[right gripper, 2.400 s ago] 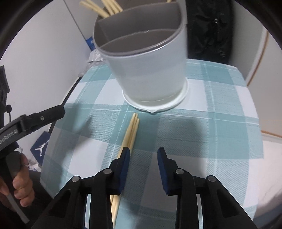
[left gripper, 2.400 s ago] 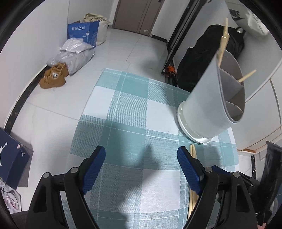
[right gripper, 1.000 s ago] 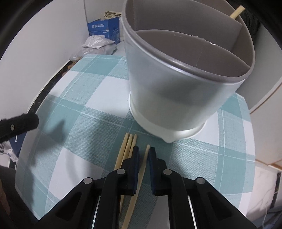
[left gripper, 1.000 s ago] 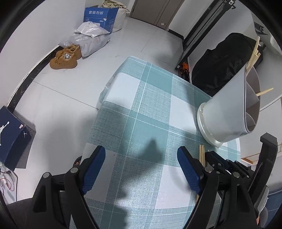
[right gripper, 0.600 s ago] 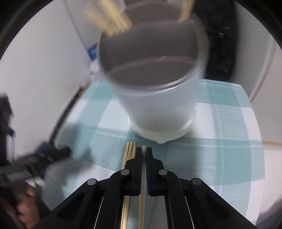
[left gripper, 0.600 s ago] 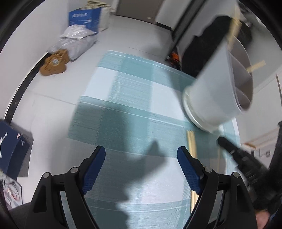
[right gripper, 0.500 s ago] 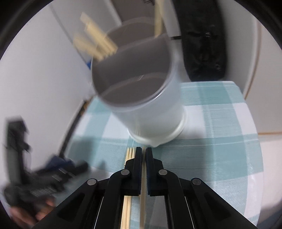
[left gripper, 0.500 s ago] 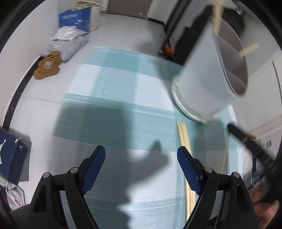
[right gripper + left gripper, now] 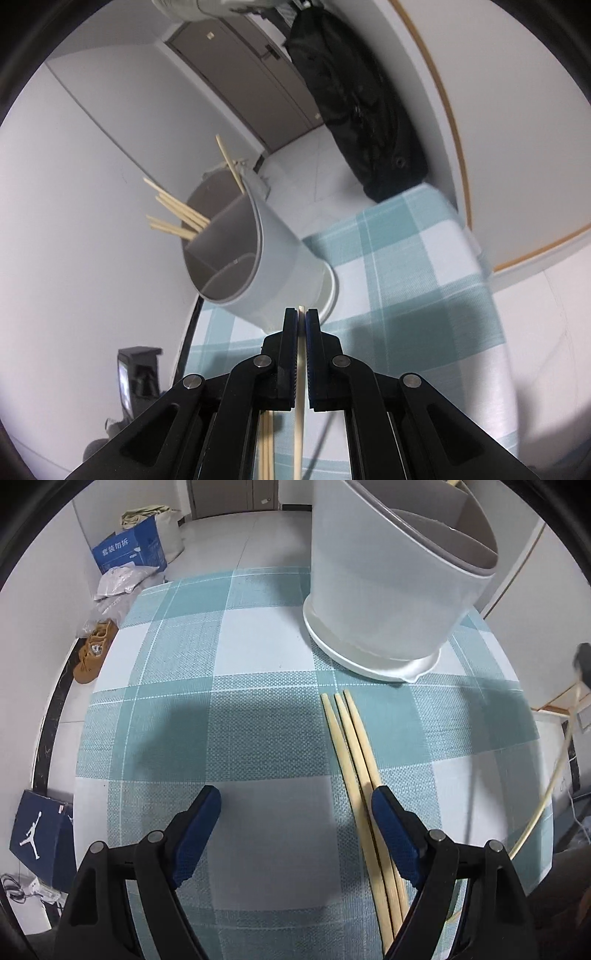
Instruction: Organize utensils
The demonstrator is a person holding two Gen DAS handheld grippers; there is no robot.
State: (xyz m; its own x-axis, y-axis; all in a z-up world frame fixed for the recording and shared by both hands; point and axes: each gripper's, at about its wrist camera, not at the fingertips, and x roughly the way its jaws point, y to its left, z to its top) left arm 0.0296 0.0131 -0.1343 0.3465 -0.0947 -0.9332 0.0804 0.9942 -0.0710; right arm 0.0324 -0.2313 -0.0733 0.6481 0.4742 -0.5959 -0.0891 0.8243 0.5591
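my pads [image 9: 197,827] blue, arms black | tablecloth [image 9: 258,716] teal-white check | holder [image 9: 384,602] pale grey | chopsticks [image 9: 354,746] pale wood | shoes [image 9: 92,653] tan

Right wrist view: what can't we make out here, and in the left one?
- Held chopstick, right wrist view: most of its length is hidden between the right tool's pads; only its tip and lower end show.
- Holder, left wrist view: top cut off by the frame edge, so its contents barely show.
- Three loose chopsticks, left wrist view: lower ends covered by the left tool's finger.
- Right tool, left wrist view: blurred at the right edge.
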